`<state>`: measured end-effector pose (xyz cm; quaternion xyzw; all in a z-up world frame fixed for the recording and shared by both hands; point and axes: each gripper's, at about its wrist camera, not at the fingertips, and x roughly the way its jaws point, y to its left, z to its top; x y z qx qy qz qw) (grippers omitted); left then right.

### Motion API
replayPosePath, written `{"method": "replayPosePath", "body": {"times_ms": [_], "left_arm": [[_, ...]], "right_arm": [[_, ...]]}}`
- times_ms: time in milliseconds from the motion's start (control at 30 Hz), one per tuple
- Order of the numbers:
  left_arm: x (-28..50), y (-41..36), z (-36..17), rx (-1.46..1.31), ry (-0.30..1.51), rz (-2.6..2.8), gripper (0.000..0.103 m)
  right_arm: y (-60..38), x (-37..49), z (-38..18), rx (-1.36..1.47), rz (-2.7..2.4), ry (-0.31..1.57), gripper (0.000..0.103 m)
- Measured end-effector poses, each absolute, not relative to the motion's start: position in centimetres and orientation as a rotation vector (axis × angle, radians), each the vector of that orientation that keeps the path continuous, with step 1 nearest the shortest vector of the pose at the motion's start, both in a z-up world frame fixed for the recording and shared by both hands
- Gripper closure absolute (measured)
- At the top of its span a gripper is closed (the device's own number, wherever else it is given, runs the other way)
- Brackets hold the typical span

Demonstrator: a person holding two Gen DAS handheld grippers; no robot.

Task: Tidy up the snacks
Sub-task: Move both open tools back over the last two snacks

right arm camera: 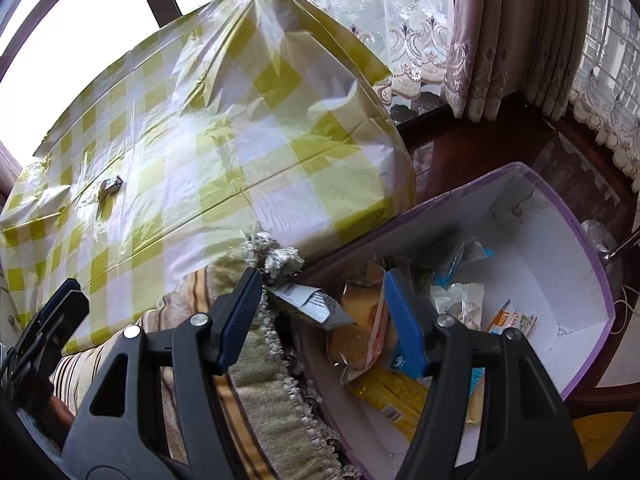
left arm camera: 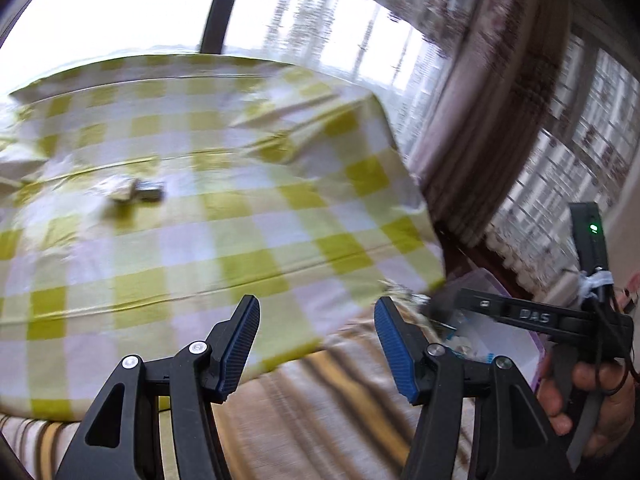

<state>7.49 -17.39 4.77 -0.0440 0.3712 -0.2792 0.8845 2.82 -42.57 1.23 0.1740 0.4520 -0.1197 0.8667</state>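
Above the box [right arm camera: 576,264] beside the tabletop [right arm camera: 192,152]: right gripper [right arm camera: 320,312] tilted down, jaws apart, nothing held; snack packets [right arm camera: 368,320] in the box directly beyond the jaws. Left gripper [left arm camera: 316,340] level over tabletop edge, jaws apart, empty; one small wrapped snack [left arm camera: 132,192] well ahead on the checked cloth.

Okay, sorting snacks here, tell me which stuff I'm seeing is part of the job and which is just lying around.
Part of the job:
- small wrapped snack on the checked tablecloth
- purple-edged box beside the table
- snack packets in the box
- left gripper, open
- right gripper, open

Lying about:
- curtains
- striped cloth
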Motion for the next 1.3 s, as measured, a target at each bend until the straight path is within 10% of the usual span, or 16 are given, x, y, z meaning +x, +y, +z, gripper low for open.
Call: {"method": "replayPosePath", "body": {"times_ms": [1300], "left_arm": [[15.2, -1.9, 6.4, -0.111, 0.729, -0.216, 0.042]], "right_arm": [[-28.7, 13.3, 5.2, 0.199, 0.044, 0.828, 0.035]]}}
